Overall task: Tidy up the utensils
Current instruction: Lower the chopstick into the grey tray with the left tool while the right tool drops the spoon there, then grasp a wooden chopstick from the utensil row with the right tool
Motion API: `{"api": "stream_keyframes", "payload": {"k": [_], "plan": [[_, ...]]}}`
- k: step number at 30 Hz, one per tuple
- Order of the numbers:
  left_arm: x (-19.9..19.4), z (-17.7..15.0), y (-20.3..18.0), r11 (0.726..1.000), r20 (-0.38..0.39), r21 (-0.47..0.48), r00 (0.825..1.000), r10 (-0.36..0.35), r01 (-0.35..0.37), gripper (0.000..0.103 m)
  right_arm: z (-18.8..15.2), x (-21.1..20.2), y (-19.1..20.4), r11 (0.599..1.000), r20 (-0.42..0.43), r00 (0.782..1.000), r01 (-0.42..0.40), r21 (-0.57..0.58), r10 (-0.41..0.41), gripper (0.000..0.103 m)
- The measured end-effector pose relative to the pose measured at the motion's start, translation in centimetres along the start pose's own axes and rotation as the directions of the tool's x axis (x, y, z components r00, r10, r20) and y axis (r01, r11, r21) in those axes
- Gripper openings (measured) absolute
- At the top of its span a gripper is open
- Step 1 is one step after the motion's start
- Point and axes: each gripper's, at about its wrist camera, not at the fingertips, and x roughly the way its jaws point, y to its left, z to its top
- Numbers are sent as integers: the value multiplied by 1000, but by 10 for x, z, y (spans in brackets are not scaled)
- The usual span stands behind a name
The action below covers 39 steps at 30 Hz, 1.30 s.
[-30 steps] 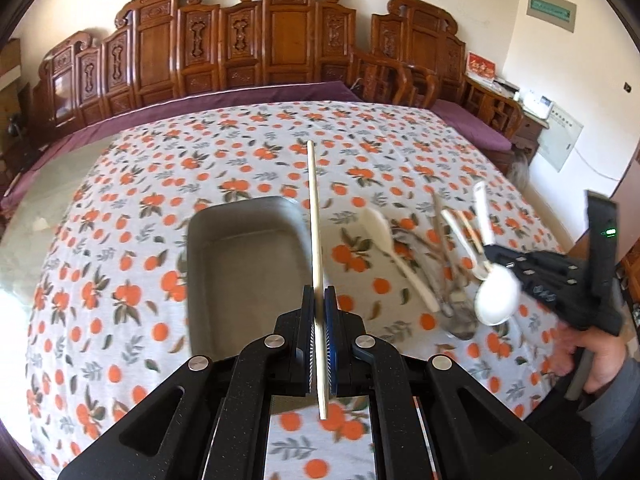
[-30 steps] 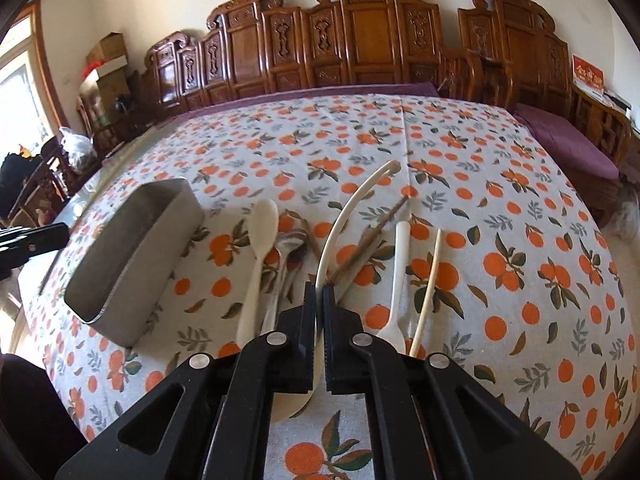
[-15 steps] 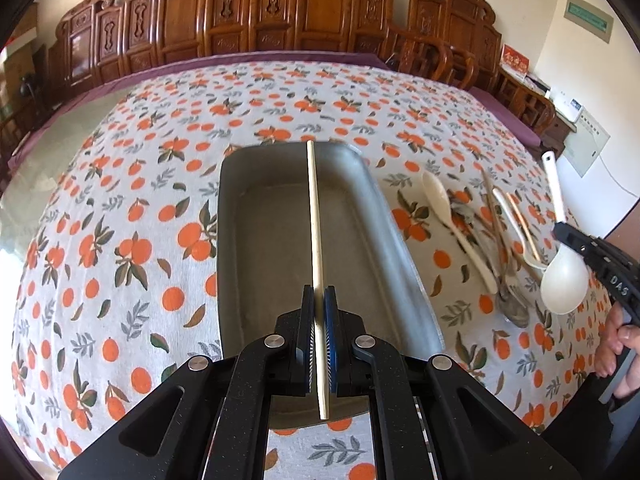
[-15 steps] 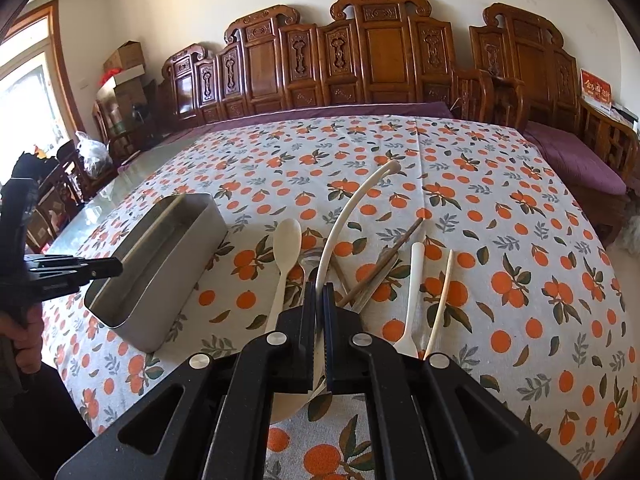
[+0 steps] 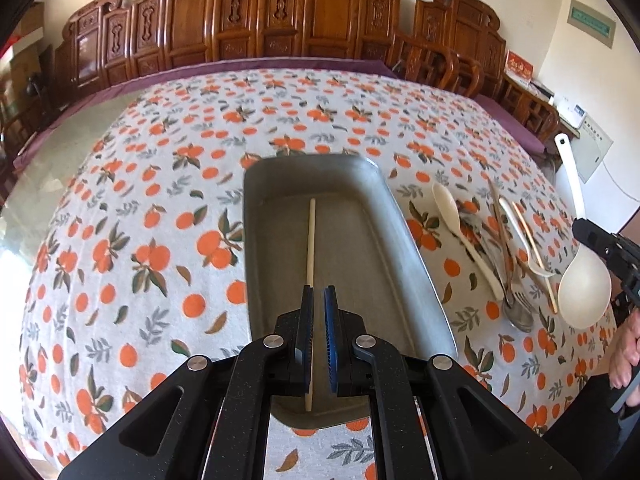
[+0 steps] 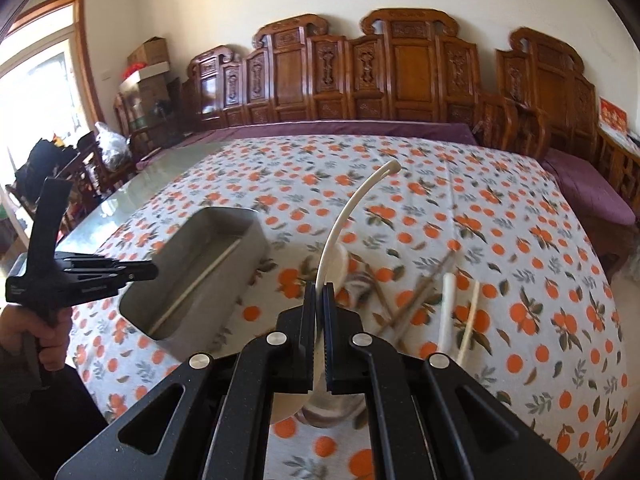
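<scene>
orange-print tablecloth (image 5: 132,248) | left gripper (image 5: 319,300) angled down over metal tray (image 5: 404,248), jaws parted beside chopstick (image 5: 311,236) | right gripper (image 6: 319,296) pinched white ladle (image 6: 344,220), raised

The ladle (image 6: 340,236) bowl is mostly hidden behind the right tool (image 6: 319,296). The utensil pile (image 6: 420,300) at two o'clock is motion-blurred. The chopstick (image 5: 310,248) middle is covered by the left tool (image 5: 319,300).
</scene>
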Motion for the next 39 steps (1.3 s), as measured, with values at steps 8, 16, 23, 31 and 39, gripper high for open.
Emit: {"api": "stream_keyframes", "payload": {"k": [8, 16, 23, 31, 39], "plan": [[-18, 6, 18, 1000, 53, -31, 999, 2, 0, 4, 24, 27, 56, 992, -29, 994, -107, -60, 105, 4], [-28, 7, 35, 998, 82, -59, 996, 22, -17, 4, 35, 75, 99, 980, -81, 979, -192, -52, 188, 4], [-28, 7, 40, 997, 86, -69, 996, 33, -27, 4, 29, 117, 121, 975, -161, 966, -214, -55, 203, 5], [-27, 7, 38, 998, 84, -62, 996, 37, -32, 4, 18, 132, 126, 968, -208, 952, -242, -59, 225, 6], [-26, 8, 29, 999, 85, -49, 996, 28, -24, 4, 22, 104, 104, 971, -158, 962, -234, -47, 224, 6]]}}
